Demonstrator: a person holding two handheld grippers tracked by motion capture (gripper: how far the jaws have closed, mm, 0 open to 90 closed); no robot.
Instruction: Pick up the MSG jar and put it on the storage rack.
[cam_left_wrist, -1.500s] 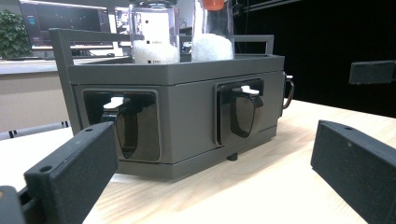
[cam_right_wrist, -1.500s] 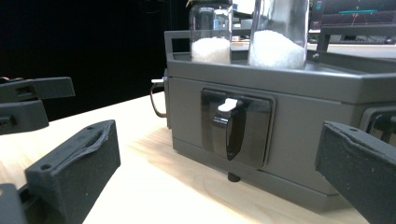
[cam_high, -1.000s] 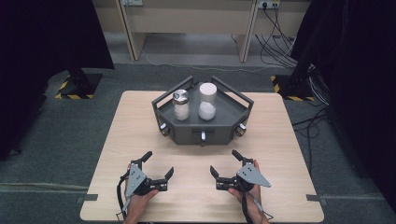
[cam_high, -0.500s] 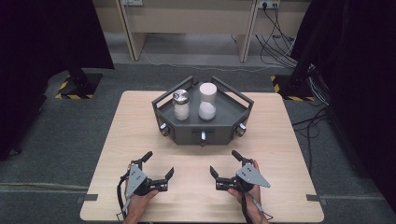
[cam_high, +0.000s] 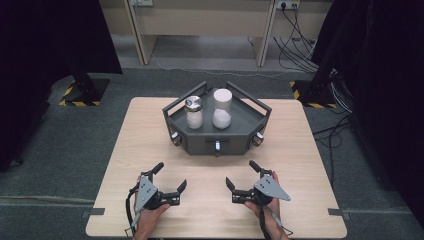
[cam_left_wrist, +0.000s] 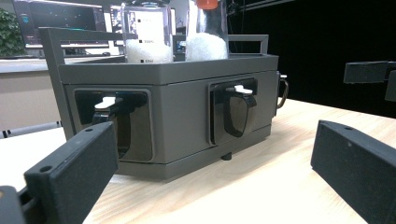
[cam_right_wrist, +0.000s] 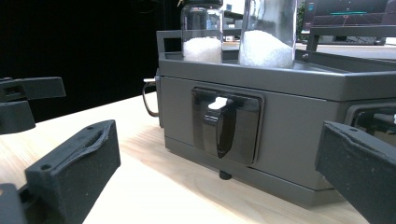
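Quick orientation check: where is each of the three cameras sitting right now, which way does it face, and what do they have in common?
High view: above the person's side, looking forward and down on the table; both forearms, left gripper and right gripper, jaws apart.
Left gripper view: low over the tabletop, facing the grey tray front from its left; own black jaws at the bottom corners.
Right gripper view: low, facing the tray front from its right; own jaws likewise.
Shared: both gripper views show the short jar and tall jar of white grains standing in the tray.
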